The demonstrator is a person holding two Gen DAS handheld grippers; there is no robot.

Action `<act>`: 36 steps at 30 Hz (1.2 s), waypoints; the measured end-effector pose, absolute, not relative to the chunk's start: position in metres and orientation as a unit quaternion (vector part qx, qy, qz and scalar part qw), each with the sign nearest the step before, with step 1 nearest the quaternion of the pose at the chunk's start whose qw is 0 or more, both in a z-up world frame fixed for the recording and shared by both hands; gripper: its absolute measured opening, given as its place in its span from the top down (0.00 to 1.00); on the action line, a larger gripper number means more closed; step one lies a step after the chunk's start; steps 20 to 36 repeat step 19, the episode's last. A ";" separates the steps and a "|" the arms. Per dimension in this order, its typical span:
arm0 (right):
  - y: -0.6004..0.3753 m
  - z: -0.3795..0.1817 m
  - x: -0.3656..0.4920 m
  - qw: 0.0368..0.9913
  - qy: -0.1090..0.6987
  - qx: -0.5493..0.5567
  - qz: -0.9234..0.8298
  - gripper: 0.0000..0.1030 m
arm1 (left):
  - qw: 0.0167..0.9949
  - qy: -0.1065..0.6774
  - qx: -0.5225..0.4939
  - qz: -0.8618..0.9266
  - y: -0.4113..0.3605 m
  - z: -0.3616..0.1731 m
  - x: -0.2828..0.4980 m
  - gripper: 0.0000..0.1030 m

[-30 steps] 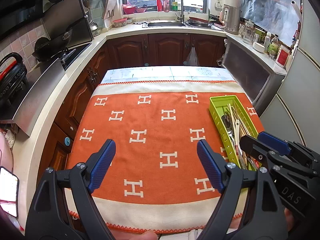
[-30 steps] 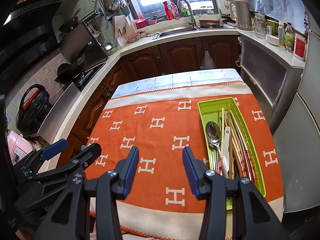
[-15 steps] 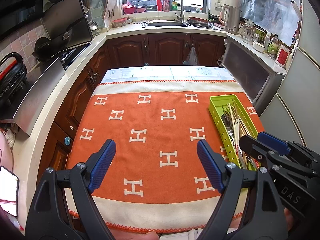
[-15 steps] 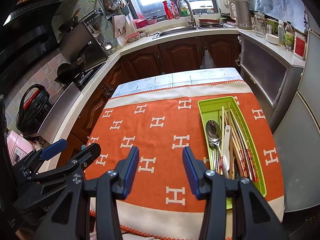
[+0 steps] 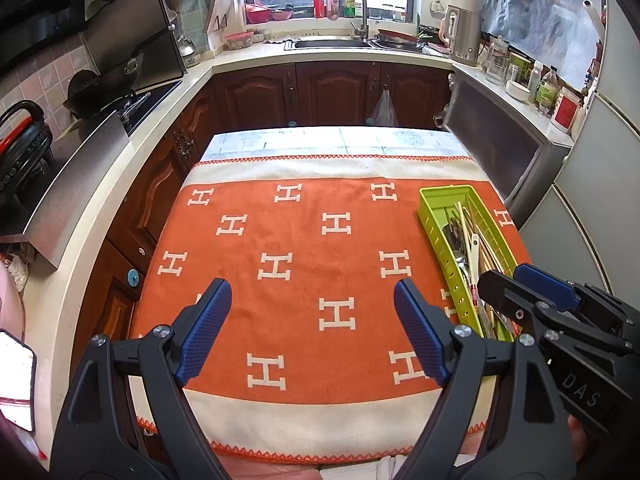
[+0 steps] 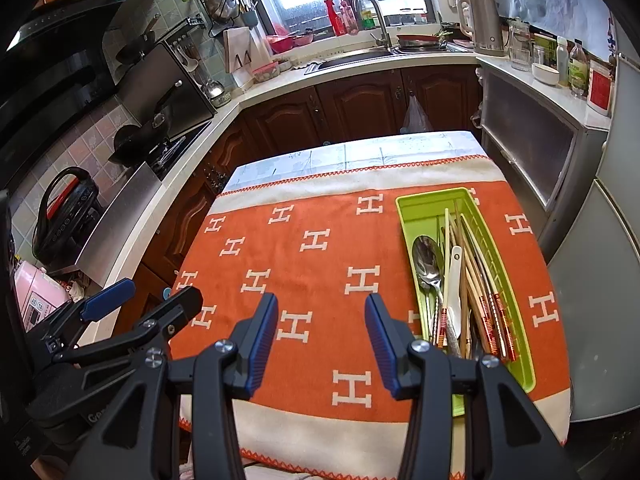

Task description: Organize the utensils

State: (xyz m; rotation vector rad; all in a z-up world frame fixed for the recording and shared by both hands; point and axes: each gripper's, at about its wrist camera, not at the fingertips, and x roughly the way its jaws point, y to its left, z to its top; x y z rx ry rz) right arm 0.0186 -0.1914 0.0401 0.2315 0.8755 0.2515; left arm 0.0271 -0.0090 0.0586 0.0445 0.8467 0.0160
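Both grippers — left gripper (image 5: 312,332) and right gripper (image 6: 322,338) — hung open and empty over the orange cloth (image 6: 320,264) (green tray (image 6: 424,204) held spoons, chopsticks).

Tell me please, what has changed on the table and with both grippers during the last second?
Nothing has visibly changed. The left hand-held gripper and the right hand-held gripper both hang open and empty over the orange cloth, as before. The green tray keeps its place at the cloth's right side, with the spoon and chopsticks inside.
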 end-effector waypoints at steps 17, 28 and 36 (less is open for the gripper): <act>-0.191 0.039 0.019 0.891 0.424 0.113 0.121 0.56 | 0.909 0.416 0.020 0.006 -0.006 0.055 0.026 0.21; -0.188 0.035 0.016 0.889 0.426 0.113 0.122 0.56 | 0.908 0.418 0.018 0.006 -0.005 0.052 0.025 0.21; -0.188 0.035 0.016 0.889 0.426 0.113 0.122 0.56 | 0.908 0.418 0.018 0.006 -0.005 0.052 0.025 0.21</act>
